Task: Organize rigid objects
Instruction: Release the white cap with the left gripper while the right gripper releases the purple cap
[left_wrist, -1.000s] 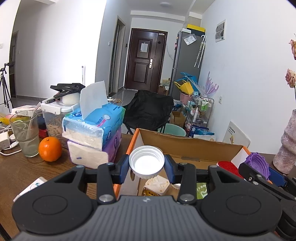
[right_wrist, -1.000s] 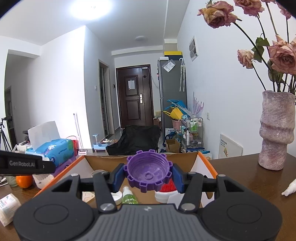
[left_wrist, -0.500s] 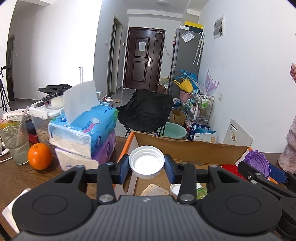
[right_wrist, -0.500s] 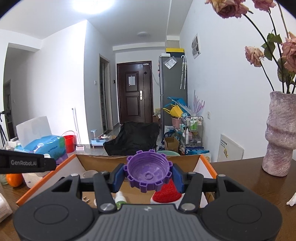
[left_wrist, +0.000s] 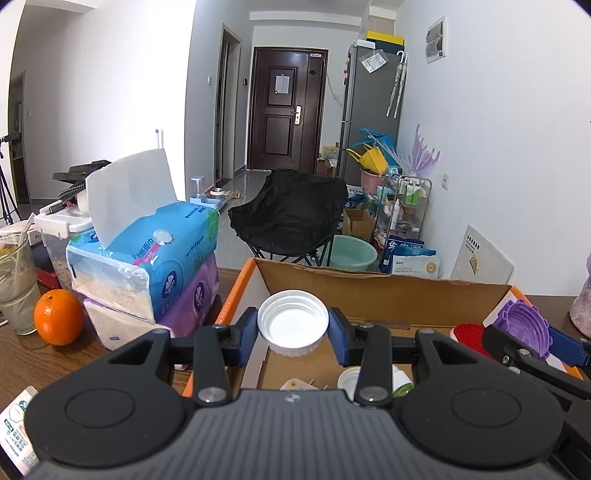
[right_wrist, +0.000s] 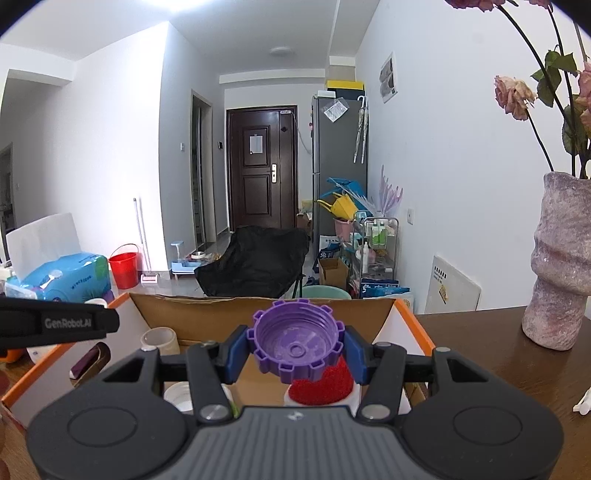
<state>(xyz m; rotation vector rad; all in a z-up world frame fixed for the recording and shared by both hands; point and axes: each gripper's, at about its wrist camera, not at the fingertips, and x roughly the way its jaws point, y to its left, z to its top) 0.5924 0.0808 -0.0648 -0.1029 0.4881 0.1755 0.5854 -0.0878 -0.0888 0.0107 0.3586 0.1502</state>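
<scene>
My left gripper (left_wrist: 293, 332) is shut on a white screw cap (left_wrist: 293, 321), hollow side up, over the left end of an open cardboard box (left_wrist: 369, 291) with orange edges. In the right wrist view my right gripper (right_wrist: 296, 349) is shut on a purple toothed cap (right_wrist: 295, 341), held over the same box (right_wrist: 207, 314). That purple cap (left_wrist: 524, 330) and its gripper also show at the right of the left wrist view. Inside the box lie a red-topped white container (right_wrist: 319, 384), a white lid (right_wrist: 177, 395), a tape roll (right_wrist: 159, 339) and other small items.
Stacked tissue packs (left_wrist: 147, 266), an orange (left_wrist: 58, 322) and a glass (left_wrist: 14, 288) stand left of the box on the wooden table (left_wrist: 92, 354). A pink vase (right_wrist: 561, 266) with dried roses stands to the right. A black folding chair (left_wrist: 291, 214) sits beyond the table.
Both grippers have moved forward over the box with their caps still held; the tissue packs and orange now sit nearer and lower left, and the vase has slid further right.
</scene>
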